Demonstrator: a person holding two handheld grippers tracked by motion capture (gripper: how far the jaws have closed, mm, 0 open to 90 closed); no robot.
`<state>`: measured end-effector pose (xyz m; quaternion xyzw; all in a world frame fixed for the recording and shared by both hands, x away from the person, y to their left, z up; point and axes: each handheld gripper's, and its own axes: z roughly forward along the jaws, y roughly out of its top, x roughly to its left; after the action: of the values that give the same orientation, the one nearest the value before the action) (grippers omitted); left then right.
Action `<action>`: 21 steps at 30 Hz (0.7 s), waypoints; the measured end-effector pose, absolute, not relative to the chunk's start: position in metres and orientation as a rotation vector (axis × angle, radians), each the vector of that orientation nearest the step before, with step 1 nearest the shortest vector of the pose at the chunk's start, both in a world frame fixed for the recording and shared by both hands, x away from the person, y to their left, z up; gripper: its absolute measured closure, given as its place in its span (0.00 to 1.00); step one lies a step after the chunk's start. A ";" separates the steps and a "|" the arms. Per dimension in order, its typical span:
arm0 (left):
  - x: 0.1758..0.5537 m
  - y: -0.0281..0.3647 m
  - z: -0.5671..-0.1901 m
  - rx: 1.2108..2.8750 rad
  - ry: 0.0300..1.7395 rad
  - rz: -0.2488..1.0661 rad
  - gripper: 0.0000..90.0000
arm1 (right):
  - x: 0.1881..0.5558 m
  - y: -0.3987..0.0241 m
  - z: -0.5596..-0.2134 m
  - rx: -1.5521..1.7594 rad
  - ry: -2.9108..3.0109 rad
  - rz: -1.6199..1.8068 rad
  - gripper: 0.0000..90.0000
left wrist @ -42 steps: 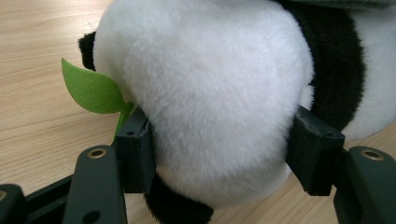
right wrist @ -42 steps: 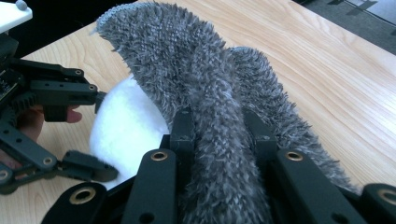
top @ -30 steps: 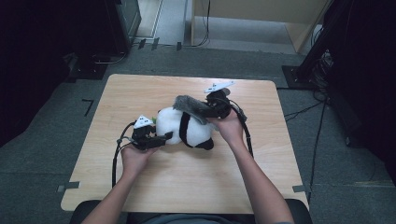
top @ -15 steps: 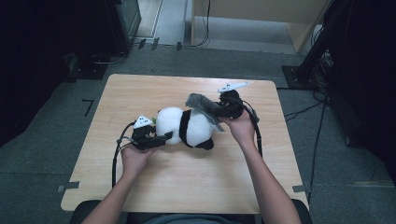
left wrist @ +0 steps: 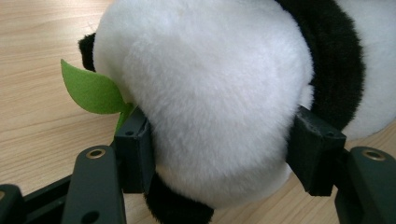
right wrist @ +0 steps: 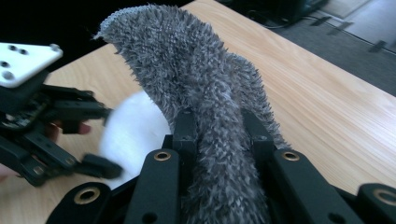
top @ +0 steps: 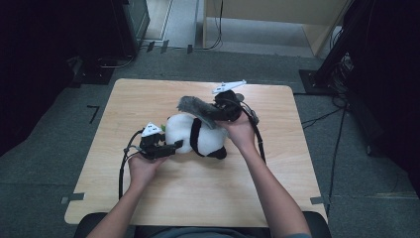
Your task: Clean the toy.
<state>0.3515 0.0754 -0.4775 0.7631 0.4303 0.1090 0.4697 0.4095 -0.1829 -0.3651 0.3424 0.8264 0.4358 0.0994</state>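
**Panda held, grey cloth pinched**

My left gripper [top: 171,147] grips the panda [top: 195,136] by its white, rounded end. In the left gripper view the two black pads press into the plush on either side, and the fur bulges out between them (a firm hold, not a light touch). A green felt leaf [left wrist: 91,88] sticks out beside the left pad, touching the panda's white fur. A black band of fur runs across the panda's body further along.

The panda lies on its side on the table [top: 148,99], near the middle, with its length running from my left gripper toward my right hand.

My right gripper [top: 214,116] pinches a grey cloth [top: 195,109], and its jaws have just been closing with the cloth between them. In the right gripper view the fuzzy grey cloth [right wrist: 205,116] is squeezed narrow between the pads, then fans out wider above them and stands up, its far edge curling over. From the high view the cloth sits above the panda's upper side, just beside it; I cannot tell whether the two touch.

In the right gripper view my left gripper [right wrist: 98,165] appears at the left, with its grey plate on top and the white plush behind it.
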 end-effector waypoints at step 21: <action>0.351 0.075 -0.477 1.875 1.053 0.271 0.37 | 0.410 -0.128 -0.401 0.941 2.559 1.240 0.79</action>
<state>0.3510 0.0749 -0.4773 0.7644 0.4294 0.1103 0.4681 0.4105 -0.1281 -0.4007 0.3132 0.8522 0.4127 0.0731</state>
